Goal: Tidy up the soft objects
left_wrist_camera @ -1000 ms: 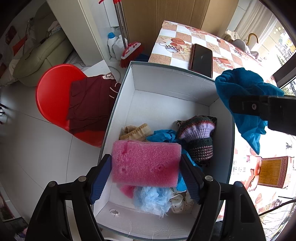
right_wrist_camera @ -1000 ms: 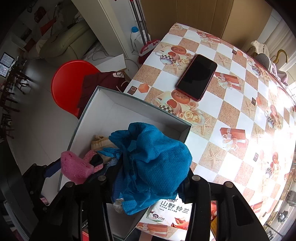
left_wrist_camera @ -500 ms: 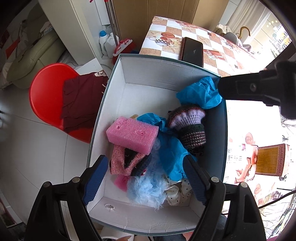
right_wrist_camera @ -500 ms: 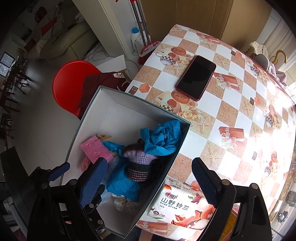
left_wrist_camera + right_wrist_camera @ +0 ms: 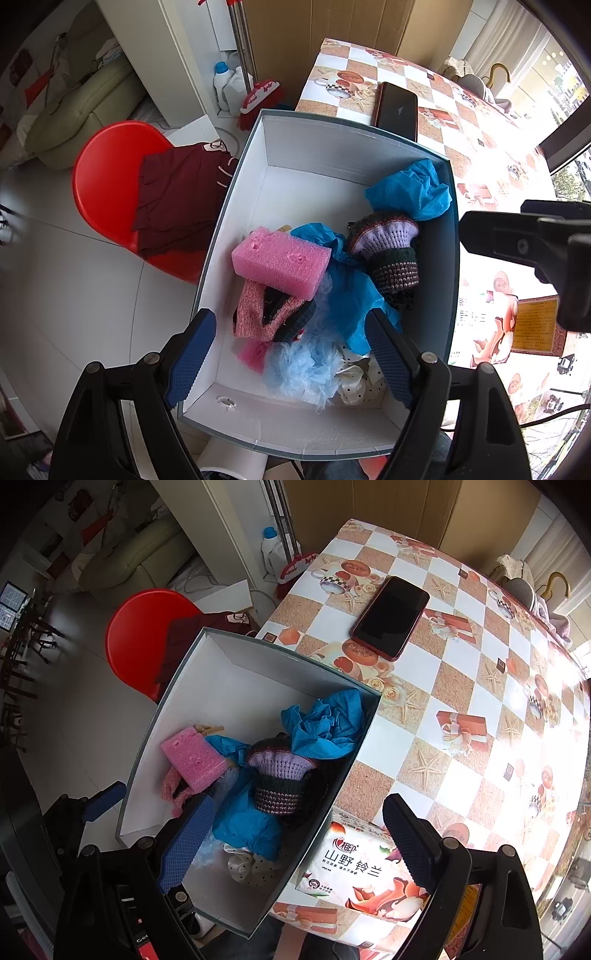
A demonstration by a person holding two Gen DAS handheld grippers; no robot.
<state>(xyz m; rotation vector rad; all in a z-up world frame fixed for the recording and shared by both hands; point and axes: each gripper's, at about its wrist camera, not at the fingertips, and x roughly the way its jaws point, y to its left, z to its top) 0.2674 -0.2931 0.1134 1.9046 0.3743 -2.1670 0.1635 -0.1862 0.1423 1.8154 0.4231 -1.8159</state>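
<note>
My left jaws (image 5: 291, 354) hang straight down over the near end of the box (image 5: 317, 432), spread wide with nothing between the pads; they have just been opening. Below them lie the pale blue fluff (image 5: 303, 365), the pink knit piece (image 5: 266, 314) and the pink foam block (image 5: 280, 260), all loose in the box. My right jaws (image 5: 295, 843) also point down and stand wide apart and empty after opening just now, straddling the box's right wall (image 5: 325, 812) with one pad inside and one over the tissue pack (image 5: 354, 871). Beyond, the knitted hat (image 5: 280, 779) sits mid-box, and the blue cloth (image 5: 325, 723) rests against the far right corner. The box's far left floor is bare. On the worktop (image 5: 461, 686) past the box lies a phone (image 5: 391, 616).
</note>
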